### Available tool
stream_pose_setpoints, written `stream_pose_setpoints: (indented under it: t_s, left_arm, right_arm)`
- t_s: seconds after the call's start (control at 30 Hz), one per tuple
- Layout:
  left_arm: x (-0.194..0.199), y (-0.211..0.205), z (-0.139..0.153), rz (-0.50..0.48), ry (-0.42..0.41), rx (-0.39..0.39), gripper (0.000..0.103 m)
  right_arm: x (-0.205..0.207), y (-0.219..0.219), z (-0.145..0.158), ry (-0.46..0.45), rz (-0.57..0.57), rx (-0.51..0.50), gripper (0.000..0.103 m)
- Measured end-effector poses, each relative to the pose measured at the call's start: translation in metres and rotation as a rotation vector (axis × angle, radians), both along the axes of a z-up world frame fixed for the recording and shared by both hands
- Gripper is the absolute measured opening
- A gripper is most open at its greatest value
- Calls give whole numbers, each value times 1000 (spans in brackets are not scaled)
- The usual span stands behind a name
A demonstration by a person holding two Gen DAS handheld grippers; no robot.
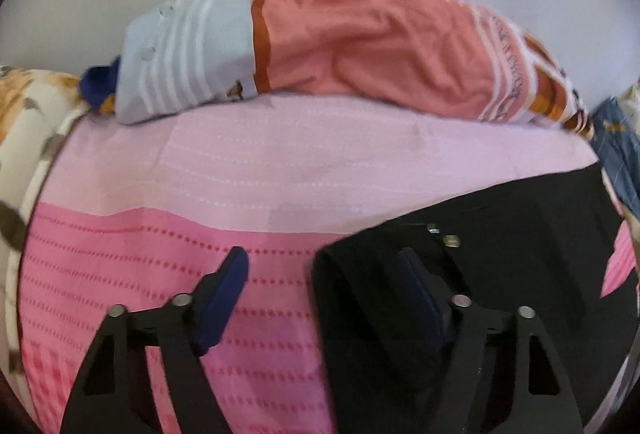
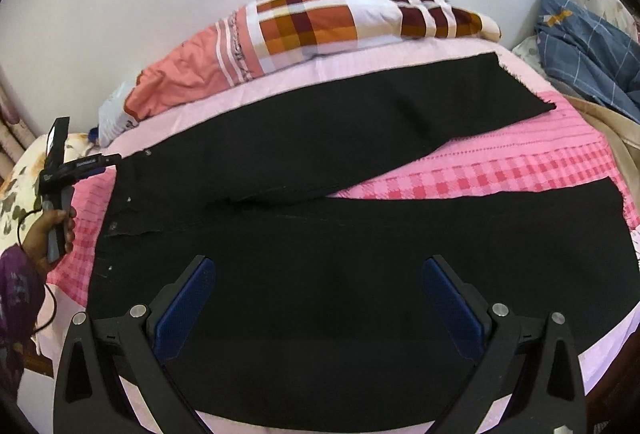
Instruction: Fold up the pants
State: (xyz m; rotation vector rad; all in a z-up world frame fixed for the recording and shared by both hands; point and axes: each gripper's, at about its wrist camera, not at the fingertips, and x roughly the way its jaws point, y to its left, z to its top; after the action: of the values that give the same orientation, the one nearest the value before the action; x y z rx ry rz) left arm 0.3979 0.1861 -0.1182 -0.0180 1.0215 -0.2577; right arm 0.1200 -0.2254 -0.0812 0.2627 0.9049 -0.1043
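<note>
Black pants [image 2: 320,154] lie spread flat on the pink bedspread [image 2: 500,170], waistband to the left and the two legs fanning out to the right. My right gripper [image 2: 318,274] hovers open above the near leg, with nothing between its blue pads [image 2: 188,310]. In the left wrist view the pants' waist corner [image 1: 500,234] lies under my left gripper [image 1: 326,274]. That gripper's jaws stand apart astride the waistband edge, and its pads [image 1: 224,298] do not press on the cloth. The right wrist view shows the left gripper [image 2: 112,158] at the waistband's far corner, held by a hand [image 2: 52,230].
A salmon and light-blue pillow [image 1: 360,42] and a checked pillow [image 2: 320,22] lie along the white wall at the far side. A crumpled blue blanket [image 2: 580,46] sits at the far right. Floral fabric [image 1: 24,106] hangs off the bed's left edge.
</note>
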Motion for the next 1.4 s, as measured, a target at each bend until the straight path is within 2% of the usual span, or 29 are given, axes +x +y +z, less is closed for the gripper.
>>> stream_pose_setpoints:
  t_s: [0.1,0.17,0.2,0.27,0.33,0.43,0.5,0.57,0.63,0.73,0.8,0.9,0.97,1.0,1.07,1.13,1.2,1.27,1.4]
  left_arm:
    - [9,-3,-14,-36,30,-2,66]
    - [6,-10,-18,-77,42,-27,40]
    - [1,-15,-17,-86,17,-2,33]
    - [-8,-21,-14,-82,-28,47,25]
    - [-16,-21,-9,-64,-57,44,18]
    - [-39,-21,13,-51,-124,4,16]
    - [-59,-23,33,-49,-176,-30,16]
    - [-83,-28,50,-60,-212,-63,16]
    - [-114,-32,65,-67,-251,-100,16]
    - [-151,-46,77,-68,-276,-147,16]
    - [-180,-49,79,-64,-280,-185,16]
    - [-212,-52,74,-37,-251,-246,16]
    - [-234,-53,67,-23,-221,-283,16]
    - [-241,-52,63,-11,-208,-298,16]
    - [-254,-51,55,17,-177,-325,16]
    - [-259,-48,50,44,-164,-345,15]
    - [-259,-43,45,69,-143,-357,15]
    - [-256,-40,41,83,-131,-346,15]
    - [-254,-35,38,85,-121,-319,15]
  right_arm:
    - [5,3,-5,16,7,-12,103]
    - [8,5,-5,12,7,-23,103]
    - [9,6,-5,10,5,-27,103]
    - [13,5,-5,7,-2,-24,103]
    - [16,6,-4,4,-5,-15,103]
    - [29,3,3,-12,-1,-2,103]
    - [43,-6,11,-40,-9,54,103]
    - [60,-15,16,-53,1,168,103]
    - [89,-27,16,-48,25,356,103]
    - [139,-38,-3,46,46,605,103]
    - [172,-42,-17,107,43,636,103]
    - [214,-48,-30,139,41,590,100]
    - [234,-58,-48,183,7,660,97]
    - [243,-62,-54,202,-5,682,92]
    - [255,-73,-66,248,-68,668,73]
    - [258,-78,-73,278,-96,670,30]
    - [262,-84,-83,306,-122,660,11]
    - [257,-95,-87,274,-151,697,9]
    - [231,-92,-58,138,-94,596,7]
